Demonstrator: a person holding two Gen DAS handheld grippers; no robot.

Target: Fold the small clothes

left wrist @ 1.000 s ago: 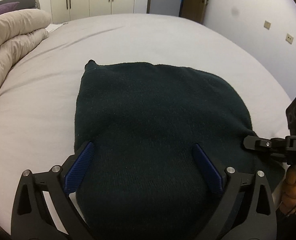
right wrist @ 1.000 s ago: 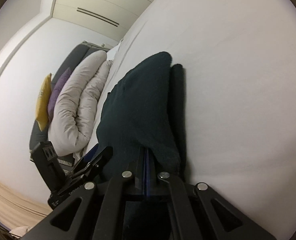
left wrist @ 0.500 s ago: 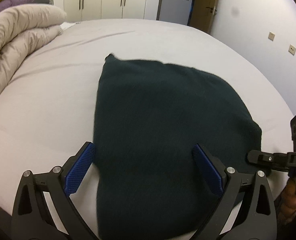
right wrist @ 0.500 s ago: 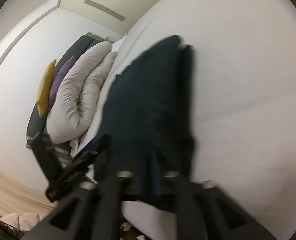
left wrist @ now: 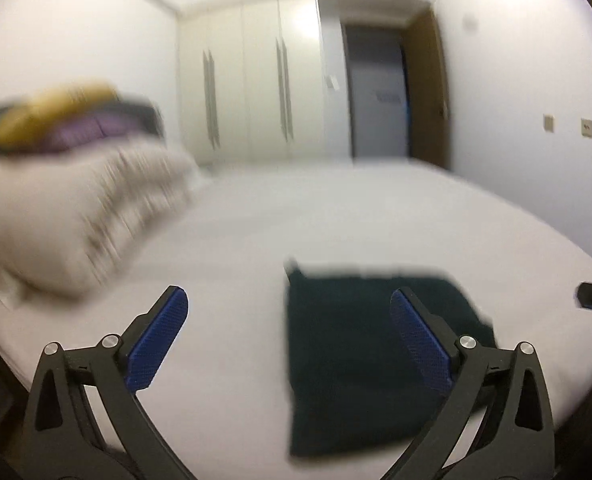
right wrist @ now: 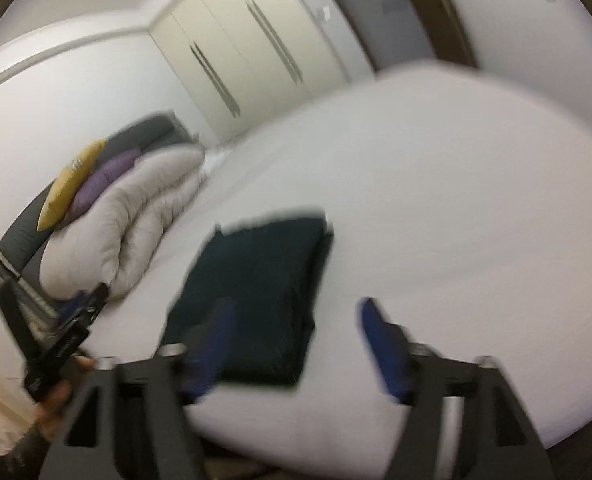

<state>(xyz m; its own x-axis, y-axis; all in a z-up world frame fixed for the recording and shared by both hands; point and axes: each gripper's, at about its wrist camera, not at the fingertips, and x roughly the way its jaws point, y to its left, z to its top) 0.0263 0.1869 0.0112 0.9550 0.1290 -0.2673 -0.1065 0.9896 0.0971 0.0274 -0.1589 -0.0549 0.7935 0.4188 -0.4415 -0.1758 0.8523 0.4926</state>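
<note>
A dark green folded garment (left wrist: 360, 360) lies flat on the white bed (left wrist: 376, 216), near its front edge; in the right wrist view the same garment (right wrist: 255, 288) is a neat rectangle. My left gripper (left wrist: 287, 340) is raised above the bed and open, with nothing between its blue pads (left wrist: 155, 340). My right gripper (right wrist: 296, 344) is opening, its jaws wide apart and nothing between them; the garment lies on the bed below and beyond them. The left gripper (right wrist: 83, 304) also shows at the left of the right wrist view, held by a hand (right wrist: 55, 396).
A rolled beige duvet (left wrist: 67, 216) lies at the left of the bed with yellow and purple cushions (left wrist: 71, 120) behind it. White wardrobes (left wrist: 255, 92) and a doorway (left wrist: 380, 92) stand beyond the bed. Both views are motion-blurred.
Both grippers have lifted and drawn back from the garment, tilting up toward the room. The right gripper, earlier shut on the garment's edge, has let go and opened. The garment now lies folded on the bed.
</note>
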